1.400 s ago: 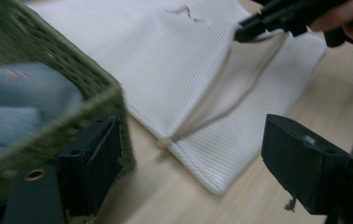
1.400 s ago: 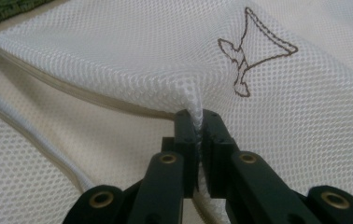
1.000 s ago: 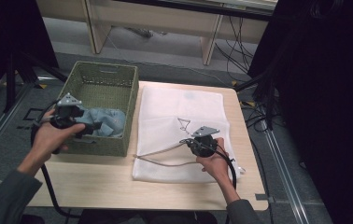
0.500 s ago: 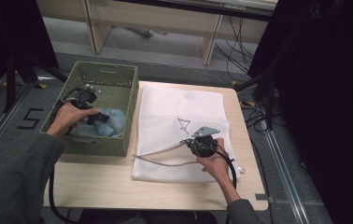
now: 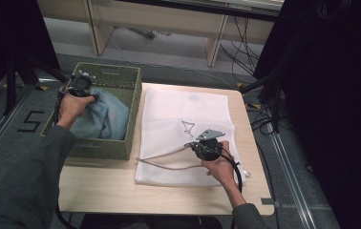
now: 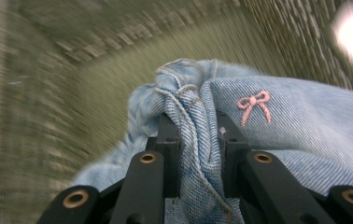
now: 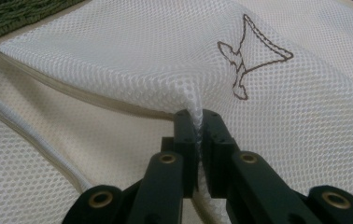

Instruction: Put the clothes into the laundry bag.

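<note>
Swung deeper into green woven basket (image 5: 121, 148), left gripper (image 6: 197, 135) just clamped on pale blue denim garment (image 6: 305, 135); right gripper (image 7: 198, 135) pinching white mesh laundry bag (image 7: 118, 56) by its open zip edge, likely ready for loading.

"5" on the floor (image 5: 28, 121)

A crumpled light-blue denim garment (image 6: 277, 135) with a small pink embroidered bow has a seamed fold bunched up between the left gripper's (image 6: 197, 126) jaws. A flat white mesh laundry bag (image 7: 118, 56), brown outline motif and open zip edge, is pinched into a ridge by the right gripper (image 7: 198, 122).
</note>
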A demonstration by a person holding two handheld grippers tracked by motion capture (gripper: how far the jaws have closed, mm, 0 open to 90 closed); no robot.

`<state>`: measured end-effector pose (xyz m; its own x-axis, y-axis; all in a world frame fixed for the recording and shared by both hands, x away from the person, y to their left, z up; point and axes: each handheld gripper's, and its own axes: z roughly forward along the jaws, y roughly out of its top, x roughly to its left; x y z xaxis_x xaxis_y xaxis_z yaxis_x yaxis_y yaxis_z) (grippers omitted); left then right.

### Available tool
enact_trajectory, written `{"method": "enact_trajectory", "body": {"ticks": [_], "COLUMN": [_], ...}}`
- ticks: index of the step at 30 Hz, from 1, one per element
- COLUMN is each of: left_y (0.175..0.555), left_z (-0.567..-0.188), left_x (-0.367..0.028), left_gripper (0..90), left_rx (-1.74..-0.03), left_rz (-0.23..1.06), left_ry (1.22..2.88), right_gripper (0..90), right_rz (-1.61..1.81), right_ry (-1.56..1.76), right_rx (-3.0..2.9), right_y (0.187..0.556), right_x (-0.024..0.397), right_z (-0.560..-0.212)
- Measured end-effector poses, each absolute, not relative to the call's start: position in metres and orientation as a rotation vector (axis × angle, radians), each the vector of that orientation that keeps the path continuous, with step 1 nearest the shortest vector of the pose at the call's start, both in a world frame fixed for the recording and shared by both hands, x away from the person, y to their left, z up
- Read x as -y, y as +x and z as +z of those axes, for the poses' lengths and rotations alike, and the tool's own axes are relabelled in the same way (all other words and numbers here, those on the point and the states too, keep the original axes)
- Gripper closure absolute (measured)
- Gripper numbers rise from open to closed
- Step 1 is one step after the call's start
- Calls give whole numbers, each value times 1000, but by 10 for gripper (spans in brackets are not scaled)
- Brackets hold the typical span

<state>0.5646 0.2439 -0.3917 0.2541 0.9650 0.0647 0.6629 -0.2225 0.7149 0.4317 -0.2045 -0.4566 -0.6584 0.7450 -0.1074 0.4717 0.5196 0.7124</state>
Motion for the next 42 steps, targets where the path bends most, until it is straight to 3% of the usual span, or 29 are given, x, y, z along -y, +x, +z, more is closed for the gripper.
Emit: {"method": "enact_trajectory", "body": {"ticks": [2, 6, 8, 9, 12, 19, 20, 21, 31, 32, 33, 35, 36, 38, 42], "left_y": [564, 560, 559, 559, 557, 561, 562, 563, 564, 564, 565, 565, 564, 563, 563], "left_z": [-390, -401, -404, -409, -425, -455, -461, -464, -483, -484, -482, -480, -479, -478, -469], "left_x": [-244, -237, -236, -236, -238, -234, -230, -227, -207, -205, -206, -209, -210, -215, -216], "left_gripper": [696, 514, 359, 359, 150, 123, 34, 0, 0, 42, 179, 350, 350, 543, 643], "left_rx": [-1470, -1411, -1389, -1364, -1288, -1234, -1219, -1208, -1210, -1259, -1297, -1309, -1312, -1311, -1260], "left_rz": [667, 529, 506, 439, 307, 251, 215, 196, 300, 297, 288, 300, 315, 327, 419], "left_ry": [1963, 2048, 2047, 2064, 2197, 2231, 2256, 2280, 2401, 2385, 2369, 2358, 2353, 2330, 2370], "right_gripper": [863, 863, 861, 861, 860, 858, 857, 857, 853, 853, 853, 853, 853, 854, 855], "right_rz": [926, 930, 924, 924, 915, 905, 901, 900, 890, 896, 903, 897, 897, 901, 897], "right_ry": [997, 995, 999, 999, 996, 987, 977, 980, 974, 973, 975, 976, 976, 973, 974], "right_rx": [-2366, -2362, -2366, -2366, -2377, -2382, -2386, -2390, -2399, -2392, -2390, -2392, -2392, -2395, -2393], "right_y": [431, 431, 431, 431, 431, 431, 431, 431, 431, 431, 430, 430, 430, 430, 430], "right_x": [205, 205, 204, 204, 204, 202, 202, 202, 200, 200, 200, 200, 200, 200, 199], "right_z": [-457, -456, -457, -457, -457, -459, -459, -459, -460, -460, -460, -460, -460, -459, -460]}}
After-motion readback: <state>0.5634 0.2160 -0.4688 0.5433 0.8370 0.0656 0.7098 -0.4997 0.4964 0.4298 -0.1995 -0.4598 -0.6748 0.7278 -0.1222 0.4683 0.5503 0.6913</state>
